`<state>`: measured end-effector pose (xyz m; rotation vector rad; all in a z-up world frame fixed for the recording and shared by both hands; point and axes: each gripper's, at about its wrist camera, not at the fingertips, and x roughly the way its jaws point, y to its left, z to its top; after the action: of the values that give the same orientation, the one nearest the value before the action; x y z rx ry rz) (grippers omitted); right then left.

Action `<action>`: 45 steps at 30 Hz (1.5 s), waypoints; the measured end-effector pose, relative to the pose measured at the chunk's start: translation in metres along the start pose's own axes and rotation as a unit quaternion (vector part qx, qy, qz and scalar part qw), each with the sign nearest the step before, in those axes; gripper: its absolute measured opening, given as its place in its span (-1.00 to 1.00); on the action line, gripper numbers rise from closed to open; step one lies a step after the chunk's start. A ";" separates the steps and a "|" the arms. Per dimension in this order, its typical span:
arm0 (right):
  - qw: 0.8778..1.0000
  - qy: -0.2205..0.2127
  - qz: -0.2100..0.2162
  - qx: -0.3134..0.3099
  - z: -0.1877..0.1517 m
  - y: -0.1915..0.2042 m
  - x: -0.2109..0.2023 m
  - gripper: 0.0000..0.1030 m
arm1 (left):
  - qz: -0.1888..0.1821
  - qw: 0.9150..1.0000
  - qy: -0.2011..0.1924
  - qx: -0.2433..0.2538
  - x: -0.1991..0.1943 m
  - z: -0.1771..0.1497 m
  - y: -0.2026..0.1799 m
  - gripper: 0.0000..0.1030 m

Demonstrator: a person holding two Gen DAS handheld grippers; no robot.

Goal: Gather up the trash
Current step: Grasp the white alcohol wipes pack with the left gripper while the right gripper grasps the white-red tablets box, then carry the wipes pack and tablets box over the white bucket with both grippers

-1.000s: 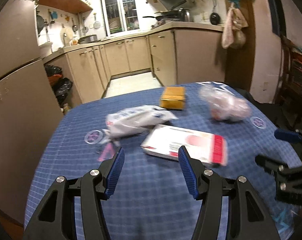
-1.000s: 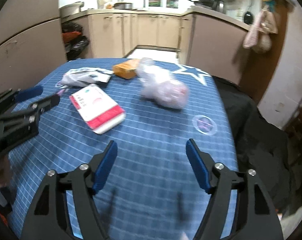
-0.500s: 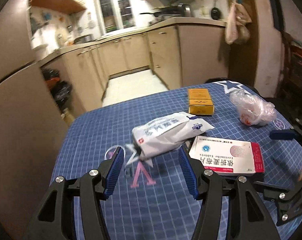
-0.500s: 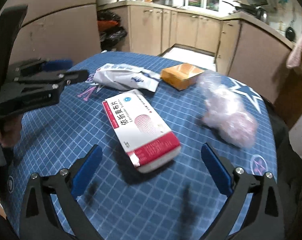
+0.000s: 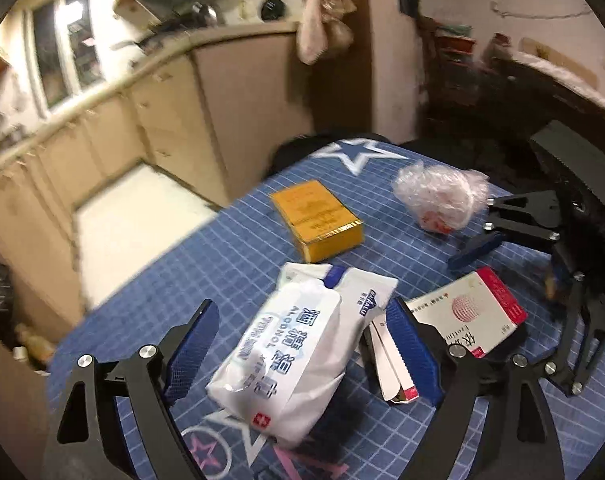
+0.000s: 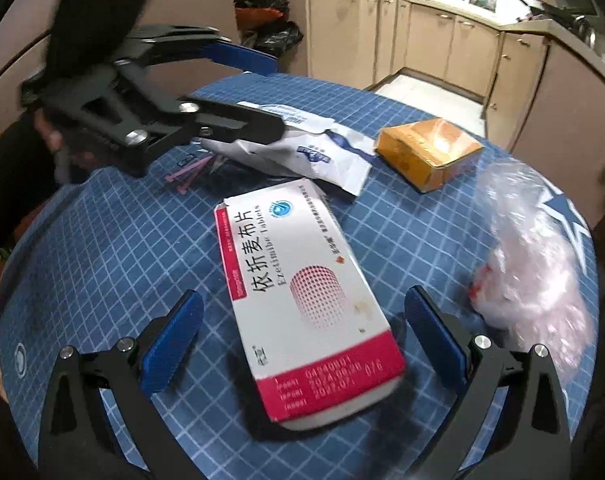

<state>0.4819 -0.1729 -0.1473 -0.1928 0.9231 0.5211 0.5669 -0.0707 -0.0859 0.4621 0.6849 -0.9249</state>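
A blue tablecloth (image 6: 122, 240) with a white grid and star prints holds a white-and-red cardboard tablet box (image 6: 306, 300), a white plastic pouch with blue lettering (image 5: 290, 364), a yellow-orange carton (image 5: 318, 220) and a crumpled clear plastic bag showing pinkish contents (image 5: 442, 196).

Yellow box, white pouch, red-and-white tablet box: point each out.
yellow box (image 5: 316, 220), left wrist view, top face
white pouch (image 5: 286, 364), left wrist view, printed front
tablet box (image 6: 306, 292), right wrist view, printed top
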 end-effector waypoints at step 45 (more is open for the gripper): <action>0.975 -0.062 -0.120 0.175 -0.117 0.051 -0.096 0.28 | 0.294 0.941 -0.024 -0.163 -0.105 -0.056 -0.136 0.08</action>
<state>0.3264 -0.2062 -0.1376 0.0479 0.8419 0.1387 0.3890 -0.0480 -0.0609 0.3170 0.5911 -0.2481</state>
